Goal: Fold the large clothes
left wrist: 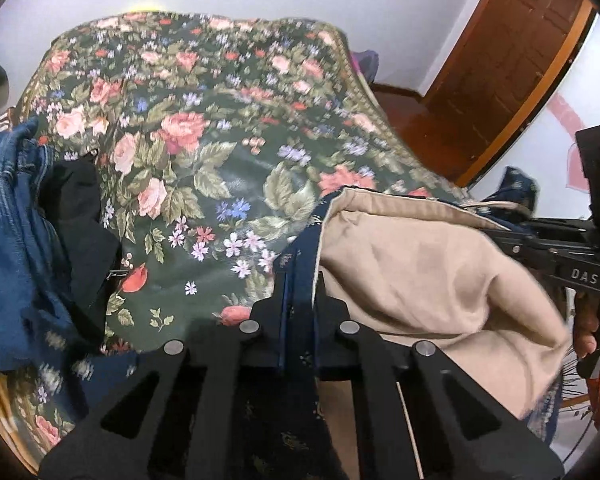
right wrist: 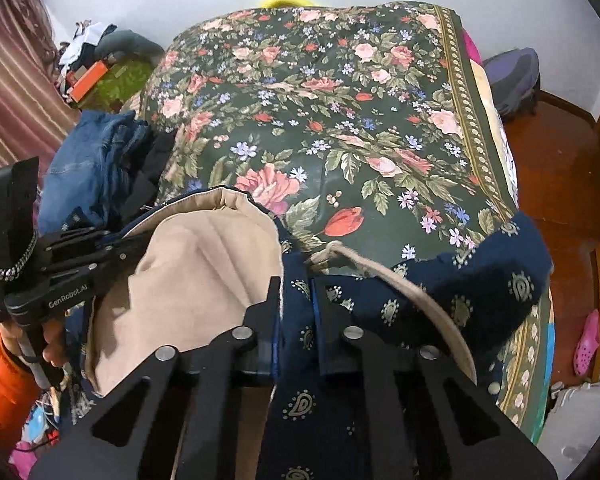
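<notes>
A navy paisley garment [right wrist: 488,276] with a beige lining [right wrist: 196,268] hangs over the near edge of a bed. My right gripper [right wrist: 297,280] is shut on a navy fold of it, beside a beige cord. In the left wrist view my left gripper [left wrist: 300,276] is shut on the navy edge [left wrist: 300,300] of the same garment, with the beige lining [left wrist: 428,264] bulging to its right. Each view shows the other gripper at the side, held by a hand with an orange sleeve [right wrist: 4,380].
The bed carries a dark green floral cover [right wrist: 340,120]. Folded blue jeans [right wrist: 88,168] and a black cloth [left wrist: 80,216] lie at its left. A wooden door [left wrist: 508,68] and red floor are at the right; a pink shoe [right wrist: 586,340] lies on the floor.
</notes>
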